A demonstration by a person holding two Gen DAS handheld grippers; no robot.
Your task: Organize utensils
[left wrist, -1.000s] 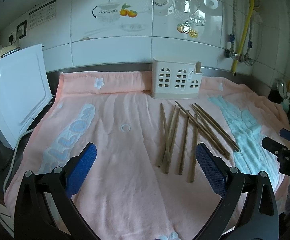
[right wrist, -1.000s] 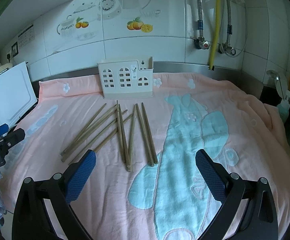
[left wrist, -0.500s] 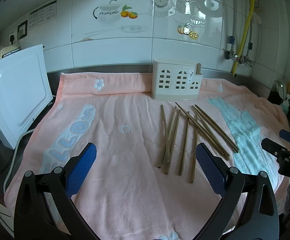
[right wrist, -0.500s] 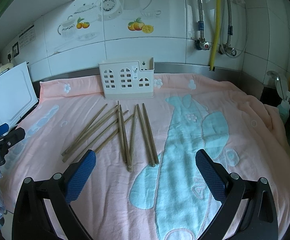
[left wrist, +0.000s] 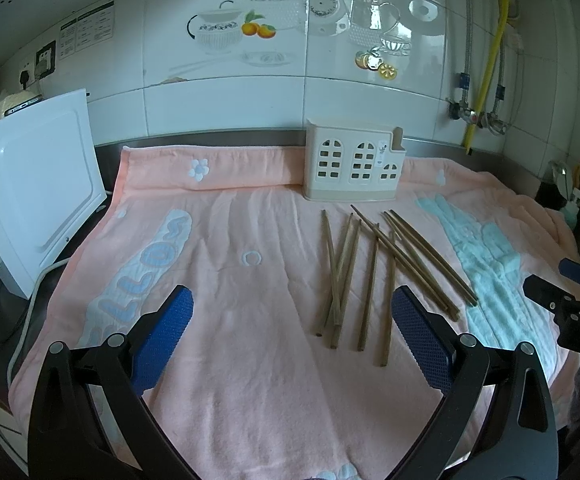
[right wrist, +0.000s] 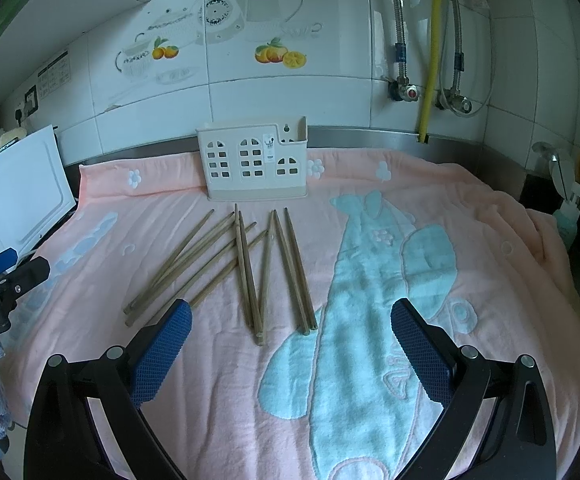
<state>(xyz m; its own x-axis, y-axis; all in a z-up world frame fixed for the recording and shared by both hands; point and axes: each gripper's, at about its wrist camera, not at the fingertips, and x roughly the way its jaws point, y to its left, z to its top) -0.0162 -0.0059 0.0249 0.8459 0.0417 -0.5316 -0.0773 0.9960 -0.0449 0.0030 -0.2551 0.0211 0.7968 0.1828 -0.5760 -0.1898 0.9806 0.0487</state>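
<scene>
Both my tools, left tool (left wrist: pixel 291 328) and right tool (right wrist: pixel 290 330), hang released and empty over the towel (right wrist: pixel 429 216) near the counter's front edge. Beyond them the chopsticks (right wrist: pixel 250 272) lie loosely crossed mid-counter, just before the holder (right wrist: pixel 254 168) at the back edge. Pinching one crossed stick could, I judge, drag its neighbours or snag the towel's pile.

Both views wallward, sharing chopsticks (left wrist: pixel 373 268)

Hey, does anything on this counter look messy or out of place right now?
Yes. The wooden chopsticks lie loose on the pink towel, fanned out and crossing one another, in front of the cream utensil holder rather than inside it. Nothing looks spilled or broken.
</scene>
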